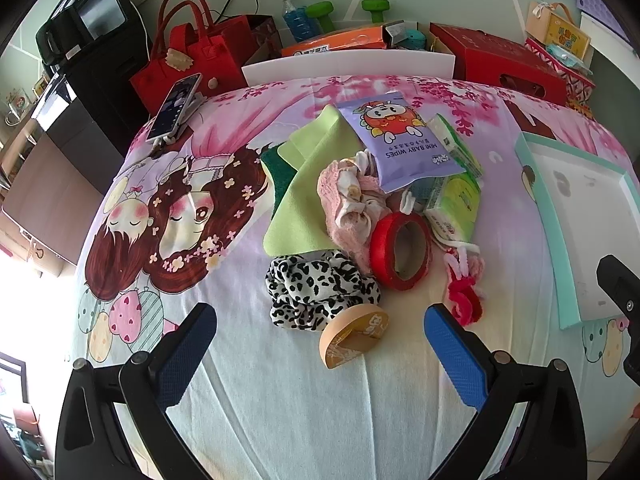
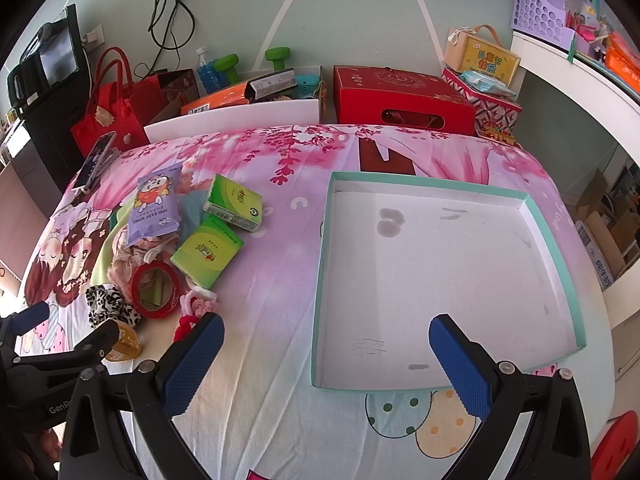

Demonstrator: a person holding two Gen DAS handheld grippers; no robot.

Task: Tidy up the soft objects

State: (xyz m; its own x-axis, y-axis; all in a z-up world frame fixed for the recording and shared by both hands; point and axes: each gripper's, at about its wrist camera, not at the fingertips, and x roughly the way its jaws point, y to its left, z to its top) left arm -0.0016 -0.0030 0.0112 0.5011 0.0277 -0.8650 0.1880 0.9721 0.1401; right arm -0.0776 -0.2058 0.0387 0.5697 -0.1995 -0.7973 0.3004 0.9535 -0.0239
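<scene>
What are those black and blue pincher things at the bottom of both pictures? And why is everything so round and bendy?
Those are two claws that a person holds, one in each hand. Each claw carries a little camera with a very wide lens, and that lens bends the picture. One picture looks out from the left claw, the other from the right claw. Both claws are open and hold nothing. Below them is a cartoon bedsheet. On it lies a pile: a spotted scrunchie, a red tape roll, a green cloth, a wipes pack and tissue packs. Beside the pile sits a box lid, which is empty.
</scene>
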